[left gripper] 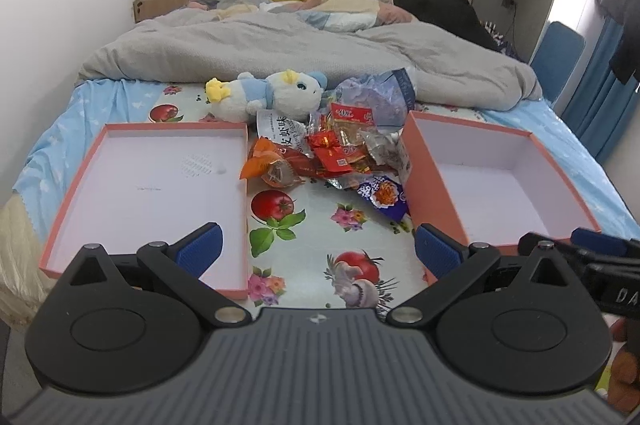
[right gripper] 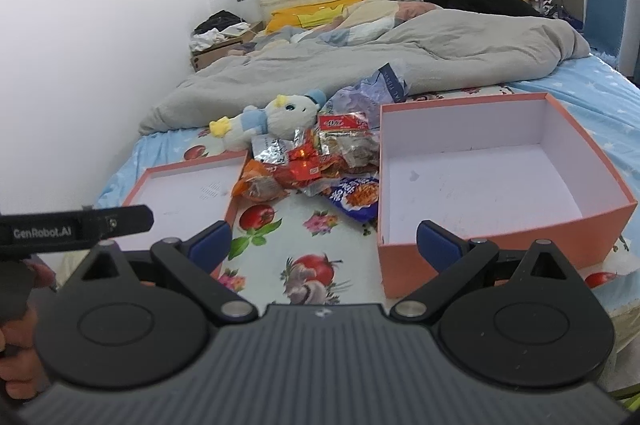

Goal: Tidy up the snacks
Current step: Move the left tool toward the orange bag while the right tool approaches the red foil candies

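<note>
snack pile (left gripper: 336,149) well ahead of both grippers' fingers (left gripper: 200,245), spread wide, empty.

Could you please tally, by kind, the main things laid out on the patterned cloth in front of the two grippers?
Orange boxes, both empty: 2 (shallow box, deep box)
Plush toys: 1 (plush toy)
Heaps of snack packets: 1 (snack pile; single packets overlap too much to count)
Total: 4
</note>
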Available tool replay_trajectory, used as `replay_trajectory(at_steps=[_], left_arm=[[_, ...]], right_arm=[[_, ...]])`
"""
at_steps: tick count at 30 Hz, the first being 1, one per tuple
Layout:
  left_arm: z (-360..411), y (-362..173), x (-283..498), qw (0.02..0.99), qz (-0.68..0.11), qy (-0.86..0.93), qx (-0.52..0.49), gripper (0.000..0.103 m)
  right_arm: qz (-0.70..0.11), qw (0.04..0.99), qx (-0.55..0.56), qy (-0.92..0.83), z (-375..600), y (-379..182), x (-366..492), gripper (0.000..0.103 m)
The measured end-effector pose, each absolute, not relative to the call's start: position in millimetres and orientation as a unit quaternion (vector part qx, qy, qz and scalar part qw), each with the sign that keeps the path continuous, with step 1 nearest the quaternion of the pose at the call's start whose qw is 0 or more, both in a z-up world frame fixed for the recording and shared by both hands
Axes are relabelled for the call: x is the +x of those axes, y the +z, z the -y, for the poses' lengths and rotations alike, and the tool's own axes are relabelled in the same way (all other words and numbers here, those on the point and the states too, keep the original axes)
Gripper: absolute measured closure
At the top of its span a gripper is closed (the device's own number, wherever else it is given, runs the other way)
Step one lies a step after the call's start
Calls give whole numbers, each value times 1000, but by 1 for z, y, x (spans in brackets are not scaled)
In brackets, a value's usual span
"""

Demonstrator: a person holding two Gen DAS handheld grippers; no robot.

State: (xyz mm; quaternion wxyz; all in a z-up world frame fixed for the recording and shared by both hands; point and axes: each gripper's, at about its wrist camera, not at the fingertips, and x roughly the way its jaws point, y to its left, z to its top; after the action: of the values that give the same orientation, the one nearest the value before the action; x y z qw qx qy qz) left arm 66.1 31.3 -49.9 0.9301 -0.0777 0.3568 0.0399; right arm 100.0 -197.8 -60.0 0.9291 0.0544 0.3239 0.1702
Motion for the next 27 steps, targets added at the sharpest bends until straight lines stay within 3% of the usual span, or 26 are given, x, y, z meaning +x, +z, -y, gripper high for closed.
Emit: replay_trajectory(at_steps=[11,20,27], left_arm=[[-37,-82,121,924,-380,40,-33,0],[-59,-111,170,913,-406,31,-20,0],[-70,-137,213,905,-424,14,-1,0]], right_arm=[[-346,915,40,204,178,-71,144,7],[-319,919,41,230,154,-73,192,6],[-358,904,24,235,136,-92,245,6]])
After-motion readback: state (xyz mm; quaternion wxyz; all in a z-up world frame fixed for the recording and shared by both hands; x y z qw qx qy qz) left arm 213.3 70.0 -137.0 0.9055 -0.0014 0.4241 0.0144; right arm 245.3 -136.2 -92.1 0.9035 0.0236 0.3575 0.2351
